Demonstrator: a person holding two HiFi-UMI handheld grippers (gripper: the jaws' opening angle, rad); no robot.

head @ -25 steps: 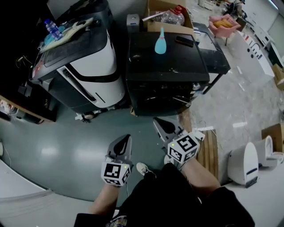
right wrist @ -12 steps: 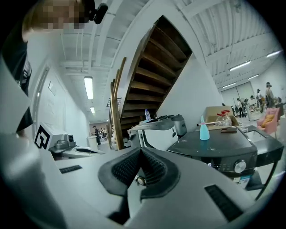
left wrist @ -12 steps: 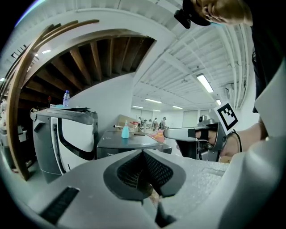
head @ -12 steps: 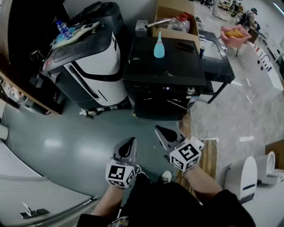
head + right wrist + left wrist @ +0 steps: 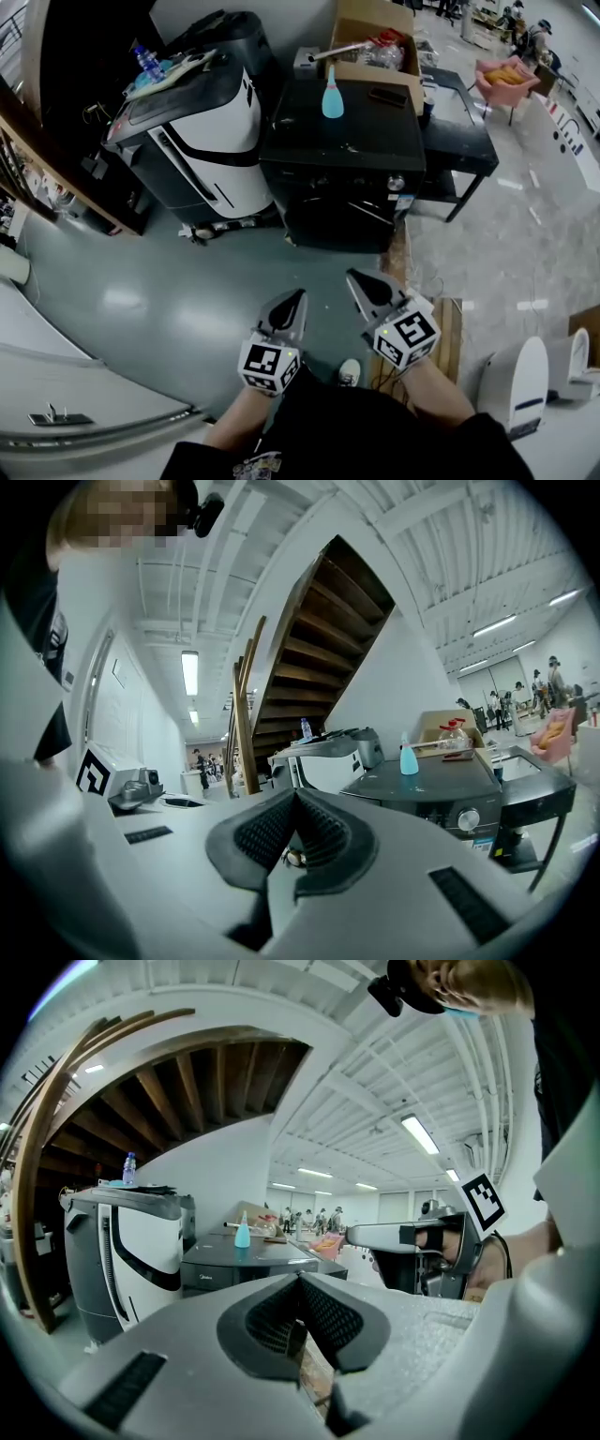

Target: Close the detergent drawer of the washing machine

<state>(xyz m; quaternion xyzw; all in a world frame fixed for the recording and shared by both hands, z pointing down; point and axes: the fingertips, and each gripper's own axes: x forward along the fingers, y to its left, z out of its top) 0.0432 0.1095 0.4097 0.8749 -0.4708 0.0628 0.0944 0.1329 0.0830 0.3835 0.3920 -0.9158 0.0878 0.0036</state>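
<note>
Person has stepped on since a second ago. Both grippers were carried along, and the shoe now sits further right beneath them. Left gripper and right gripper are both closed and empty, side by side over the grey floor. Black washing machine stands far ahead, well apart from both. Its detergent drawer is too small to tell if out or in. Blue bottle stands upright on its top. White-and-black machine is just left of it, cardboard box on the far side.
</note>
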